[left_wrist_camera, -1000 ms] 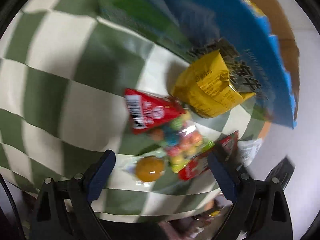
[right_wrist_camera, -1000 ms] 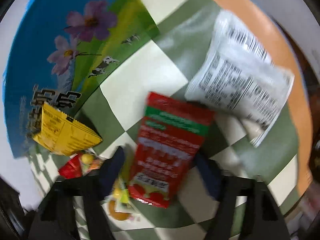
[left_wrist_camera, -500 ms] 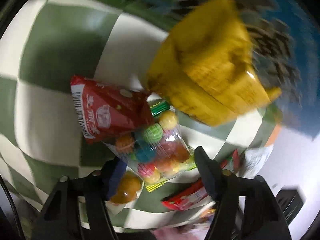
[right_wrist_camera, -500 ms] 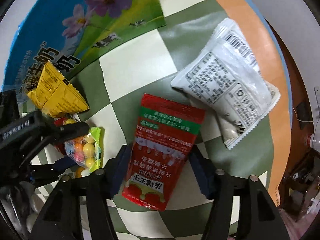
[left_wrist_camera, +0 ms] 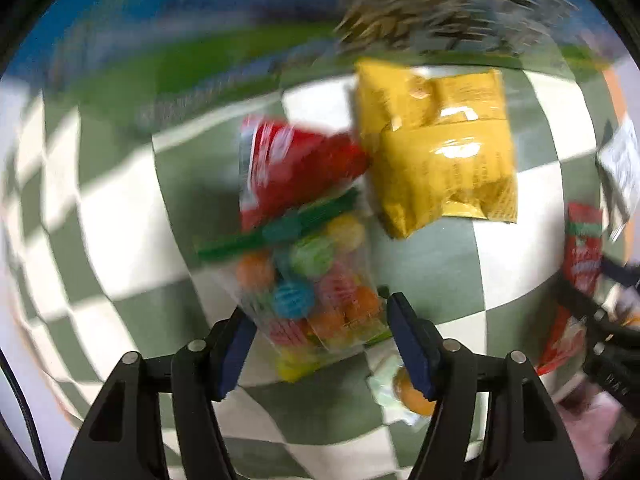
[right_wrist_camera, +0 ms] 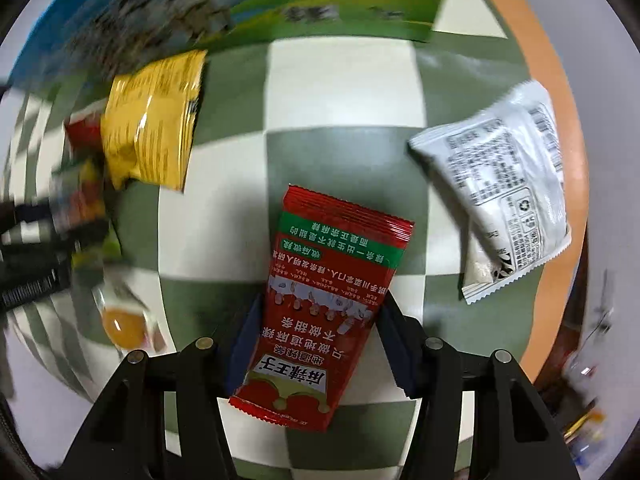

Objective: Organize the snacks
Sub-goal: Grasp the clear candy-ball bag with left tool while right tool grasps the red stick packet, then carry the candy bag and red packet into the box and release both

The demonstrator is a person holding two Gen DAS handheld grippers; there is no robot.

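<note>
My left gripper (left_wrist_camera: 320, 328) is shut on a clear bag of coloured candy balls (left_wrist_camera: 316, 288), its pads pressing the bag's lower sides. A small red packet (left_wrist_camera: 288, 168) lies under the bag's top and a yellow packet (left_wrist_camera: 440, 148) lies just right of it. My right gripper (right_wrist_camera: 316, 336) is shut on a red snack packet (right_wrist_camera: 320, 312) with a green band, which also shows in the left wrist view (left_wrist_camera: 580, 264). A white packet (right_wrist_camera: 508, 188) lies to its right. The yellow packet (right_wrist_camera: 152, 124) lies to the far left.
Everything rests on a green and white checked cloth (right_wrist_camera: 344, 92) over a round table with an orange rim (right_wrist_camera: 560, 80). A blue and green milk carton (right_wrist_camera: 240, 4) lies flat at the back. A wrapped orange jelly (right_wrist_camera: 120, 320) lies at the front left.
My left gripper has closed in on the candy bag and the view has swung. My right gripper has narrowed onto the red packet and moved forward with it.
</note>
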